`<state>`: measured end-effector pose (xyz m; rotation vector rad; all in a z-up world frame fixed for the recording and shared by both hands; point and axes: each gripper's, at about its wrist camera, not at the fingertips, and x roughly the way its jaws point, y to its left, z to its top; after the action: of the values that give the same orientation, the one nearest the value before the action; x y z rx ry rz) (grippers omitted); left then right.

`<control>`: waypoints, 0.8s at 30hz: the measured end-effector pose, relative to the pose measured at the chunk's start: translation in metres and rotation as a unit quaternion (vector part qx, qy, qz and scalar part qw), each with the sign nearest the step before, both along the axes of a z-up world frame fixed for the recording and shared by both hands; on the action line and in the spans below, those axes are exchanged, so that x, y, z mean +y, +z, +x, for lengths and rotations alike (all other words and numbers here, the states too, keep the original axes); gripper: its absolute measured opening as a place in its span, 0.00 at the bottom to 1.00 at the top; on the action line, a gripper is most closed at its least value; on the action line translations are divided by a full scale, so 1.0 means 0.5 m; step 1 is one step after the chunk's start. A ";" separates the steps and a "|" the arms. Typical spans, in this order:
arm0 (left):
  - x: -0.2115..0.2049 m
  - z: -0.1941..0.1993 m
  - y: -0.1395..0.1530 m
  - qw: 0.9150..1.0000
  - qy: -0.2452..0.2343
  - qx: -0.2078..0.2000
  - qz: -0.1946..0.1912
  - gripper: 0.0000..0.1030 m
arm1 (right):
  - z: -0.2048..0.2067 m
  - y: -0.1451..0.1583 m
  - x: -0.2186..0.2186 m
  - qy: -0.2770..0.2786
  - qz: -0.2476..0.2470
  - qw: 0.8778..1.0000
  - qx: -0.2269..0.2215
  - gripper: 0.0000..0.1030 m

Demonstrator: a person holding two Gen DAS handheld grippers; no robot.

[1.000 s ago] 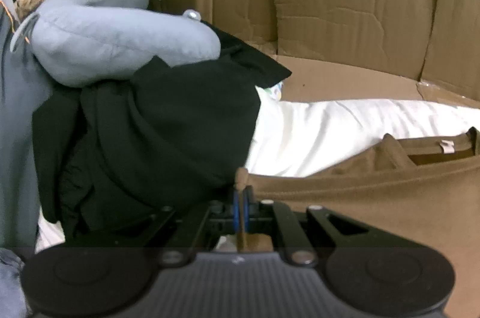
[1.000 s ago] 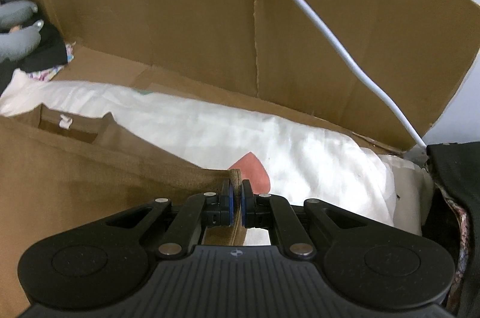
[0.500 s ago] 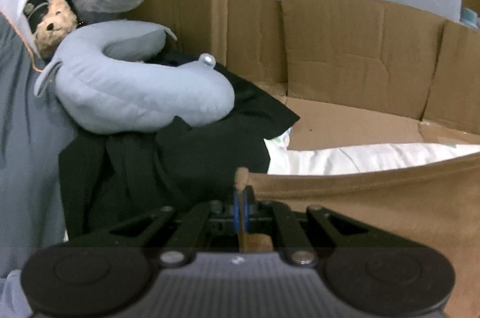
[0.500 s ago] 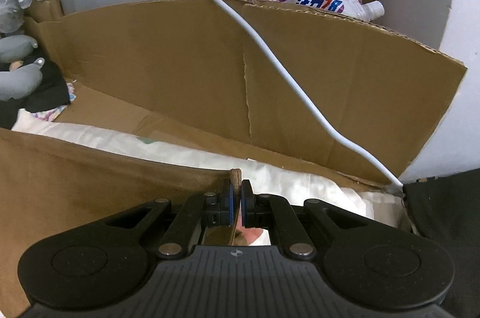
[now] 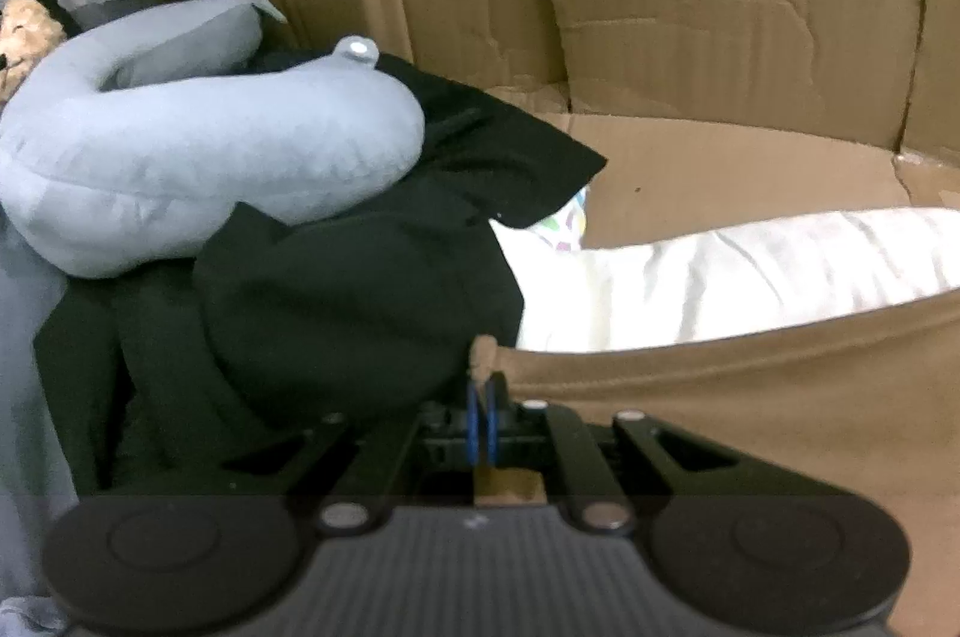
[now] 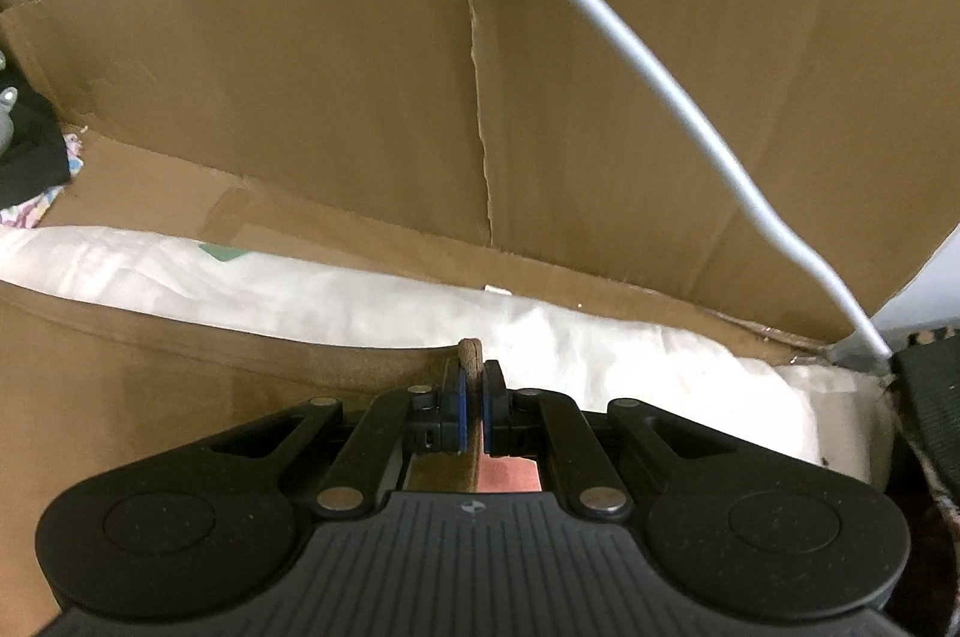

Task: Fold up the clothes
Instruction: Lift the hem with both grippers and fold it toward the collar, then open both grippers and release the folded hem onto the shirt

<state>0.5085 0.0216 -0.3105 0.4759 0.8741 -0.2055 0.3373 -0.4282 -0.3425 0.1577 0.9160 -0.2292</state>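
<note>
A brown garment point(image 5: 750, 397) hangs stretched between both grippers, its top hem taut across the lower half of each view. My left gripper point(image 5: 482, 385) is shut on the garment's left corner, a nub of cloth sticking up above the blue pads. In the right wrist view my right gripper point(image 6: 472, 385) is shut on the other corner of the brown garment point(image 6: 180, 409). Beyond the hem lies a white sheet point(image 5: 750, 271) point(image 6: 420, 307). The garment's collar and lower part are hidden.
Cardboard walls point(image 5: 690, 6) point(image 6: 360, 66) ring the sheet. A black garment pile point(image 5: 360, 289) with a grey neck pillow point(image 5: 210, 156) on top lies at the left. A white cable point(image 6: 648, 54) runs down the right wall. A dark object point(image 6: 930, 397) sits at the right edge.
The brown garment was lifted off the sheet, hiding its collar and label behind the raised hem. Both grippers then tipped back down toward the sheet, still shut on the corners.
</note>
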 end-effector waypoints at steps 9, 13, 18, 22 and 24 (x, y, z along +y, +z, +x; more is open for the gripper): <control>-0.012 0.008 -0.014 1.000 -0.002 -0.008 0.006 0.04 | 0.006 -0.004 0.003 -0.008 -0.003 1.000 -0.014 0.03; -0.011 0.015 -0.007 1.000 0.008 0.012 -0.005 0.09 | 0.009 -0.007 -0.006 -0.012 0.041 0.999 -0.016 0.06; 0.003 -0.016 0.029 1.000 0.010 0.000 -0.028 0.22 | -0.024 0.022 -0.018 -0.016 0.070 0.997 -0.041 0.28; 0.023 -0.058 0.060 0.999 0.007 -0.001 -0.044 0.22 | -0.063 0.056 -0.029 -0.006 0.081 0.995 -0.054 0.30; 0.030 -0.079 0.071 0.999 0.001 0.003 -0.047 0.22 | -0.082 0.072 -0.029 0.003 0.079 0.995 -0.055 0.30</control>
<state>0.4692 0.0368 -0.2751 0.3874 0.8660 -0.2449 0.2962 -0.4429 -0.3067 0.3122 0.8239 -0.1408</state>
